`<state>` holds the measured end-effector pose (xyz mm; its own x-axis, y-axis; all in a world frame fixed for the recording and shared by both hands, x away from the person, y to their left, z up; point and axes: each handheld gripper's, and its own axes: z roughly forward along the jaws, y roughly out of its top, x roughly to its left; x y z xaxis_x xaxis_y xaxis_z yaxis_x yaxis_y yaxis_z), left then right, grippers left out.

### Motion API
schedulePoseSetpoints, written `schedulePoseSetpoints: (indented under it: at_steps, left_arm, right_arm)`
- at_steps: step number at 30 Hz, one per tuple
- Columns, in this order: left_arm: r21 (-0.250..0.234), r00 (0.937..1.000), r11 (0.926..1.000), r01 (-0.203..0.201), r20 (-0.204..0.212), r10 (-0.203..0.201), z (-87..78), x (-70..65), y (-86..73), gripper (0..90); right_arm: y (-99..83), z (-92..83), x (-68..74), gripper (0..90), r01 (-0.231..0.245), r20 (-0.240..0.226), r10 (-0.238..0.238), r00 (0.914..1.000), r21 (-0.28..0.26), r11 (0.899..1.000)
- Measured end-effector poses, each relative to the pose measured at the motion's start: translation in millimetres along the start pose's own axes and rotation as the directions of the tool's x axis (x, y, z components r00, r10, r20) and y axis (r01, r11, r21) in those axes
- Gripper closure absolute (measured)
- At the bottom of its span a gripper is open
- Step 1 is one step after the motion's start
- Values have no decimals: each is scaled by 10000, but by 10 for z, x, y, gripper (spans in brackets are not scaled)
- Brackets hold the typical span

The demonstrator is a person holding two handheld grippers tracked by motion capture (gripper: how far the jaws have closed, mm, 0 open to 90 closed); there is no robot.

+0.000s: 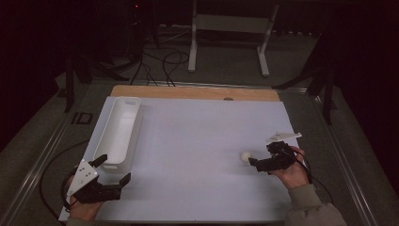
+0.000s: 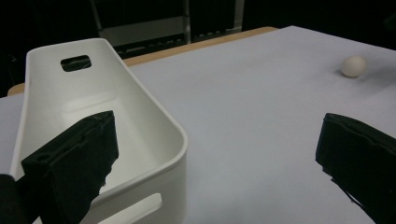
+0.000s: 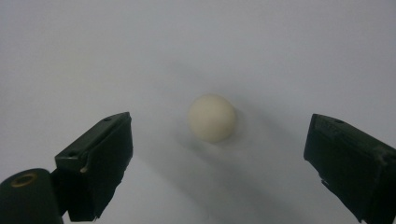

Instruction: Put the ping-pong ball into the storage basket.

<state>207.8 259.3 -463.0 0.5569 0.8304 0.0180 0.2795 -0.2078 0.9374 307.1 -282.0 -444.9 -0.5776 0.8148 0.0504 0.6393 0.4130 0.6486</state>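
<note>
From the high view, we see a white sheet [image 1: 197, 155] covering the table, with a strip of wood bare along its far edge. A long white bin [image 1: 118, 132] lies along the sheet's left edge. The left gripper [image 1: 114, 170] sits at the near left corner, jaws spread wide, one tip at the bin's near end. The right gripper [image 1: 254, 161] rests near the right edge, just beside a small cream ball [image 1: 245, 156]; broad bare sheet separates the two sides.

In the left gripper view, we find the jaws wide apart and empty, one over the bin's [image 2: 154, 135] near rim, the ball [image 2: 353, 66] well off.

In the right gripper view, our jaws stand wide, holding nothing, the ball [image 3: 211, 117] ahead between them, untouched.
</note>
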Motion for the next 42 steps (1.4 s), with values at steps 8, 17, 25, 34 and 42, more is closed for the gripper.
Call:
schedulePoseSetpoints:
  at_steps: [8, 17, 25, 34, 42]
  left_arm:
    - [74, 9999, 9999, 94, -43, -94, 14, 16, -17, 0]
    - [60, 9999, 9999, 136, -81, -136, 23, 37, -43, 0]
    - [103, 9998, 9998, 145, -137, -144, 62, 55, -75, 0]
    - [137, 9993, 9995, 275, -256, -272, 88, 94, -108, 0]
    - [228, 9990, 9992, 321, -307, -314, 119, 108, -131, 0]
  right_arm:
    - [36, 28, 0, 76, 113, 52, -114, 9999, 182, 9998]
    - [107, 79, 18, 77, 394, 232, -403, 9989, 363, 9986]
    - [121, 135, -8, 77, 337, 222, -348, 9991, 515, 9981]
    - [132, 199, -33, 77, 307, 178, -320, 9993, 713, 9970]
    - [137, 247, -40, 76, 334, 91, -343, 9994, 857, 9958]
